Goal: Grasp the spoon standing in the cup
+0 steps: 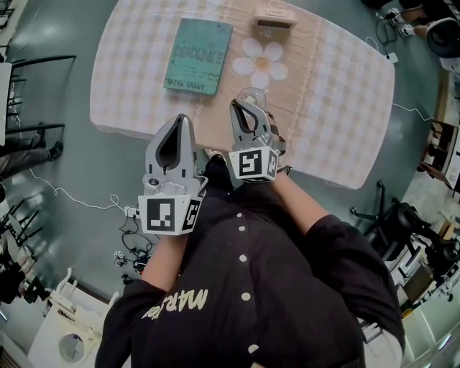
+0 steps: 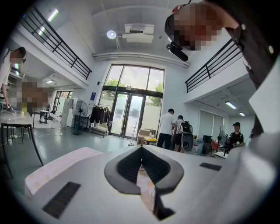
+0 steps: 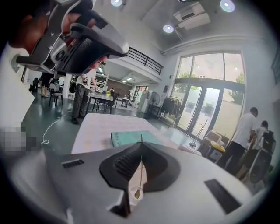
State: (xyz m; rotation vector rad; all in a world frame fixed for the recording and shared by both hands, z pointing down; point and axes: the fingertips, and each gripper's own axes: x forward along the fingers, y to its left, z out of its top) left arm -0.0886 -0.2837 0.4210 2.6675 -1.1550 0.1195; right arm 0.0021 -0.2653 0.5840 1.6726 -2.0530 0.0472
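A clear glass cup [image 1: 253, 95] stands on the checked tablecloth [image 1: 338, 86] near the table's front edge, right at the tip of my right gripper [image 1: 240, 106]. In the right gripper view the right gripper [image 3: 141, 146] is shut on a thin spoon [image 3: 140, 173]. The handle runs upright between the pads, and its end pokes out above the tips. The bowl hangs over the cup's rim [image 3: 136, 190] below. My left gripper [image 1: 179, 121] hovers off the table's front edge, to the left of the cup. Its jaws [image 2: 141, 148] meet at the tips with nothing between them.
A teal book [image 1: 199, 56] lies at the table's far left, a flower-shaped mat [image 1: 260, 60] just beyond the cup, and a small box [image 1: 274, 19] at the far edge. Cables [image 1: 129, 215] lie on the floor. Several people [image 2: 166, 129] stand far off by the glass doors.
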